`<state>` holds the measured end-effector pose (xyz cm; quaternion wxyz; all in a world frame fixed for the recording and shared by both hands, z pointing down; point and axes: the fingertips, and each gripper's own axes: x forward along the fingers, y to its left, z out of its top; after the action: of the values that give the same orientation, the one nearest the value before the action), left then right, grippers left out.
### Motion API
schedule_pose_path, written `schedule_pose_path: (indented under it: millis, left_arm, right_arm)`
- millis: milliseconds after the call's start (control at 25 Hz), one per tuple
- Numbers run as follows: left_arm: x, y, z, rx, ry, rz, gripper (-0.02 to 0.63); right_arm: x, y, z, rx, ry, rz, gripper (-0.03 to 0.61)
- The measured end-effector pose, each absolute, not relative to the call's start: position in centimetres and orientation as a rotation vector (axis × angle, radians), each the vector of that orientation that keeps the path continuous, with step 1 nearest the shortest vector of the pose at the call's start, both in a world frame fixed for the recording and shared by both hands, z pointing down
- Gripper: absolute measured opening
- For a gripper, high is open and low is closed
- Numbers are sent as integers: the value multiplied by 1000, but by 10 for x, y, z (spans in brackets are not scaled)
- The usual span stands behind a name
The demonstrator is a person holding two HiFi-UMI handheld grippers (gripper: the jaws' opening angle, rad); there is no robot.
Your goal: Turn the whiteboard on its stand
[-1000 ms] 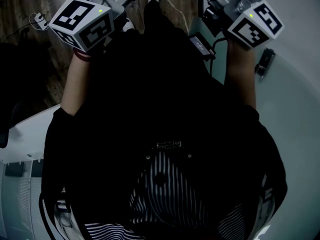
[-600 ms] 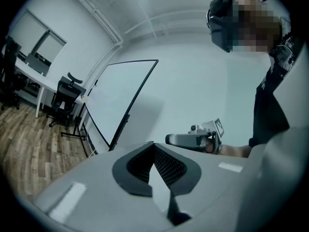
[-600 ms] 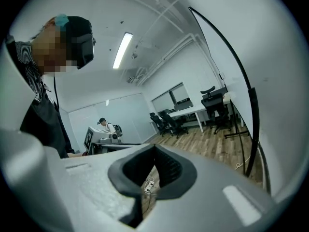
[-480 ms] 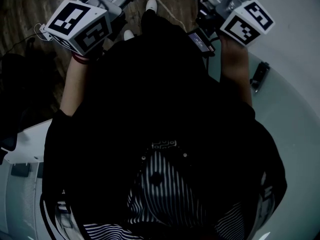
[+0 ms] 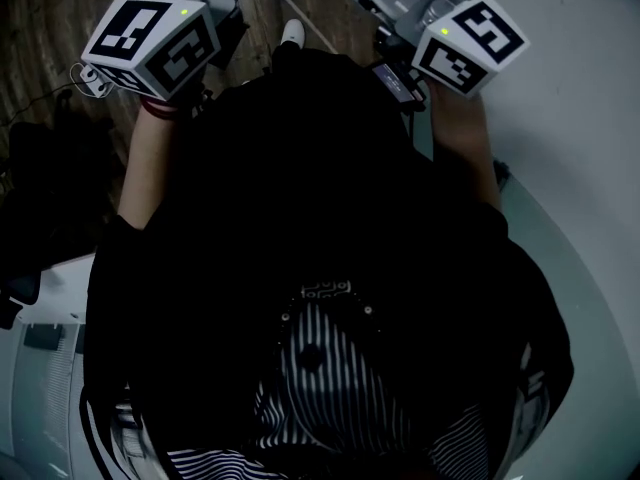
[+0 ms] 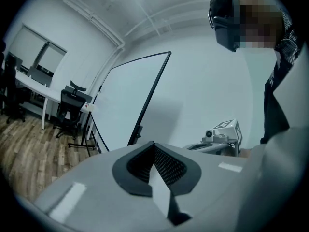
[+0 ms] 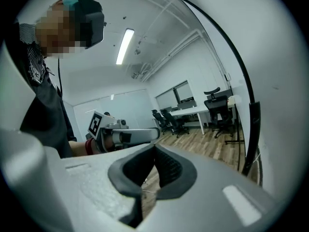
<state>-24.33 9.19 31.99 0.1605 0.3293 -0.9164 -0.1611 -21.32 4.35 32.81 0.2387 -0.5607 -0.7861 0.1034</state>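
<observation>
Ahead of my left gripper [image 6: 153,146] stands the whiteboard [image 6: 128,100], upright in its thin black frame and seen at a slant against the pale wall. My right gripper [image 7: 154,149] has the board's dark edge close on its right side. Both pairs of jaws are pressed together, with nothing between them. Farther off, on the wood floor [image 6: 24,149], an office chair [image 6: 70,108] stands by a desk [image 6: 34,83].

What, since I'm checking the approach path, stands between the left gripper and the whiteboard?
Nothing visible does. In the left gripper view, the left gripper, jaws shut and empty, faces the black-framed white whiteboard across open air; the right gripper sits off to one side.
</observation>
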Motion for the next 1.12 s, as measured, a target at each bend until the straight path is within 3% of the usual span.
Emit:
schedule_pose_path:
  millis: [200,600,1120]
  left_arm:
    - [-302,78,291,921,-2622,-469,-12]
    - [-186,131,247,967,-2641,-506,-12]
    - [-189,124,222,1194,-2664,-437,-12]
  right_arm:
    - [-272,35,302,-1583,-2114,289,2]
    - [-168,85,253,-1596,-2164,261,2]
    - [-160,82,231,-1508,-2342,169,2]
